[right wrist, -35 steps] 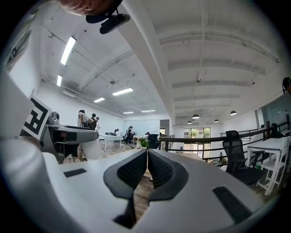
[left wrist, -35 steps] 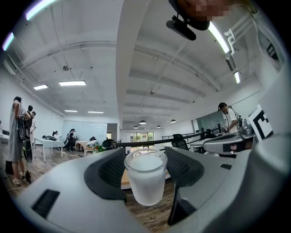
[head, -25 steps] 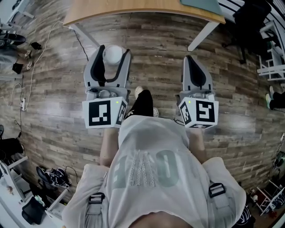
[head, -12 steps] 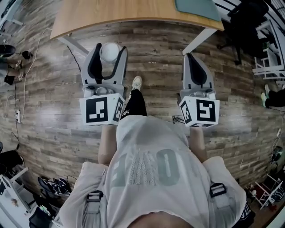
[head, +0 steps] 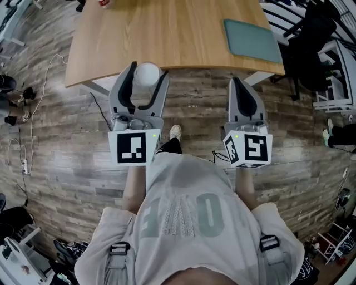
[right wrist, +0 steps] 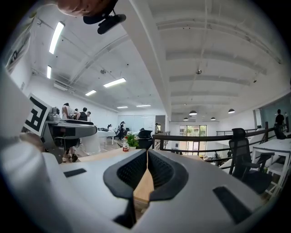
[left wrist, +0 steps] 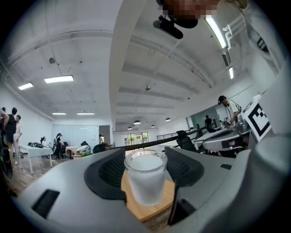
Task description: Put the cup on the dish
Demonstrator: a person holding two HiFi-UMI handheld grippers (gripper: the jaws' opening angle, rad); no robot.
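A frosted white cup [head: 147,75] sits upright between the jaws of my left gripper [head: 148,70], which is shut on it at the near edge of a wooden table [head: 167,39]. The left gripper view shows the cup [left wrist: 145,177] clamped by both black pads, with table wood [left wrist: 136,207] below it. My right gripper [head: 237,82] hangs beside the table's near right corner, shut, with nothing in it; in its own view the right gripper [right wrist: 147,157] has its pads pressed together. No dish shows in any view.
A teal flat mat [head: 253,40] lies at the table's right end and a small red thing [head: 103,3] at its far left. A black office chair [head: 311,50] and white racks [head: 336,83] stand to the right. Cables [head: 33,122] trail over the wood floor on the left.
The person has stepped toward the table, which now fills much more of the head view. Both grippers came forward with it, the cup still held in the left.
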